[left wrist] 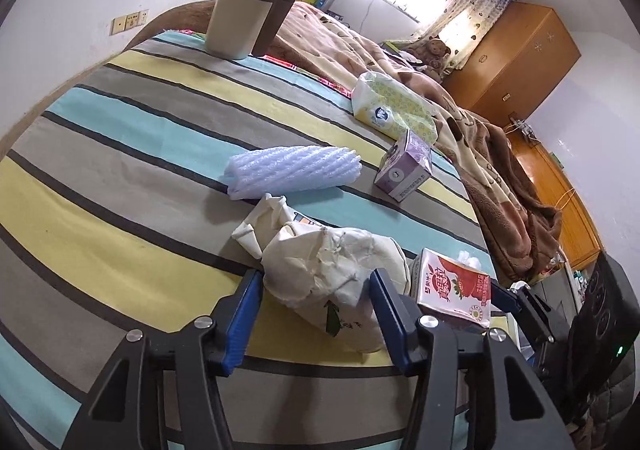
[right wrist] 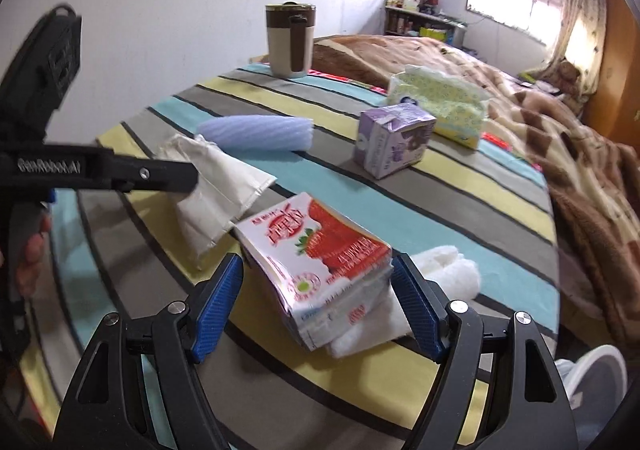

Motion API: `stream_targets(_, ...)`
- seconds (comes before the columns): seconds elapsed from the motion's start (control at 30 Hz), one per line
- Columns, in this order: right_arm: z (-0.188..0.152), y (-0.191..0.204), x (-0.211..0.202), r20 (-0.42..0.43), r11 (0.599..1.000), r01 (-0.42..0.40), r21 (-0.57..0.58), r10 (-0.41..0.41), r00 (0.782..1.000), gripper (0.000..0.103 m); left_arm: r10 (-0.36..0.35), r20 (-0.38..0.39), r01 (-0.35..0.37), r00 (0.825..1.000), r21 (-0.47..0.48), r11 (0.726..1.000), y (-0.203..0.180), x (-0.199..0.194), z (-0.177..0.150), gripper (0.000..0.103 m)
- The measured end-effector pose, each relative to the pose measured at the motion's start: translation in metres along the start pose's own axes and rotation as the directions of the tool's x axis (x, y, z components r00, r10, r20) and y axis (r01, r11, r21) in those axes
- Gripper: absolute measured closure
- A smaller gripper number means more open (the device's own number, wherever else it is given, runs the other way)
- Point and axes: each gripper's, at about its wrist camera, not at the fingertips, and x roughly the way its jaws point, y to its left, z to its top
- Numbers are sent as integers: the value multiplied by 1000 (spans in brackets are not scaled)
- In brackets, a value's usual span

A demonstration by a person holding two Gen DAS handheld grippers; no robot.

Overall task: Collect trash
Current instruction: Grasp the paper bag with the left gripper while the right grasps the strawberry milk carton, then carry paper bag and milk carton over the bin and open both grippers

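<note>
A crumpled cream cloth bag lies on the striped bed, also in the right wrist view. My left gripper is open with its jaws on either side of the bag. A red strawberry milk carton lies between the open jaws of my right gripper; it also shows in the left wrist view. A white tissue wad lies under and behind the carton. A purple carton, a ribbed blue foam roll and a tissue pack lie farther back.
A beige and brown lidded bin stands at the far edge of the striped sheet. A brown blanket covers the right side of the bed. A wooden wardrobe stands beyond.
</note>
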Motion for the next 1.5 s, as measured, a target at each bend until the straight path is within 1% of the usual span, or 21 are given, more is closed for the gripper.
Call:
stream_targets(0.03,0,-1,0,-1,1000,11,3,-11,1000,29,-9,-5,9,1000,-4,1000,-1,0,0,47)
stream_targets(0.07,0,-2,0,0,1000,11,8,-11,1000,30,-21,-7,21,1000,-15,1000,-1,1,1,47)
stream_targets(0.2,-1,-7,-3,1,999,10,35,-10,1000,30,-40,-17,39,999,-50,998,-4,5,2,46)
stream_targets(0.23,-1,-6,-3,2,999,11,40,-11,1000,33,-42,-16,41,999,-53,998,-5,6,2,45)
stream_targets(0.27,-2,-7,-4,3,999,18,45,-19,1000,41,-37,-14,37,999,-58,998,-6,7,3,44)
stream_targets(0.3,-3,-7,-5,5,998,27,50,-27,1000,42,-27,-12,26,1000,-65,998,-6,8,3,44)
stream_targets(0.43,-6,-9,-7,9,997,20,78,-21,1000,43,-67,-17,64,998,-119,991,-4,14,3,44)
stream_targets(0.5,-7,-8,-9,14,997,21,80,-22,1000,43,-69,-16,67,997,-117,991,-5,17,2,44)
stream_targets(0.57,-8,-8,-11,23,995,28,93,-31,999,43,-76,-14,74,997,-119,990,-6,18,1,53)
stream_targets(0.73,-10,-12,-18,47,990,30,135,-37,998,44,-43,5,43,999,-43,998,-19,14,-2,59)
stream_targets(0.8,-12,-14,-20,55,987,30,155,-39,998,44,-30,14,30,999,-13,999,-24,11,-3,59)
stream_targets(0.97,-15,-17,-27,78,980,31,194,-47,996,44,-33,40,31,999,45,999,-37,-1,-9,59)
stream_targets(1.2,-18,-22,-38,113,971,27,238,-56,992,44,-27,70,21,997,92,996,-45,-19,-19,61)
stream_targets(1.37,-22,-25,-46,134,965,19,262,-56,989,44,-23,75,14,997,116,993,-50,-27,-26,62)
stream_targets(1.5,-25,-27,-55,154,960,17,281,-63,986,44,-33,79,22,996,139,990,-58,-33,-32,63)
